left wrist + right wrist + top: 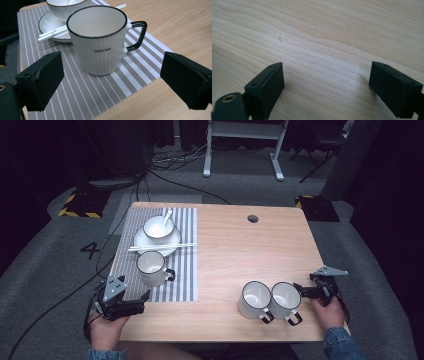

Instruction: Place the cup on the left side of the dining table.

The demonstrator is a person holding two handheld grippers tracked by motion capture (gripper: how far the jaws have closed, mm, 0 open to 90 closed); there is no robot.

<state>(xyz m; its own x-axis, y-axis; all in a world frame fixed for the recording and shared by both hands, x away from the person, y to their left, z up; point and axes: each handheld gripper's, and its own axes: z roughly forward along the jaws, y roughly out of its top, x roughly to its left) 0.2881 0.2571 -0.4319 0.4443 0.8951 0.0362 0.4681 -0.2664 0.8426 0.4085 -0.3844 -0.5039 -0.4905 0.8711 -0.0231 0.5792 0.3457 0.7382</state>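
The left gripper (110, 82), jaws spread wide and empty, faces the white ribbed mug with a black rim and handle (98, 37), which stands upright at frame centre on the grey striped placemat (82, 97). The right gripper (327, 87), jaws likewise spread, hovers over the bare wooden table (324, 32).
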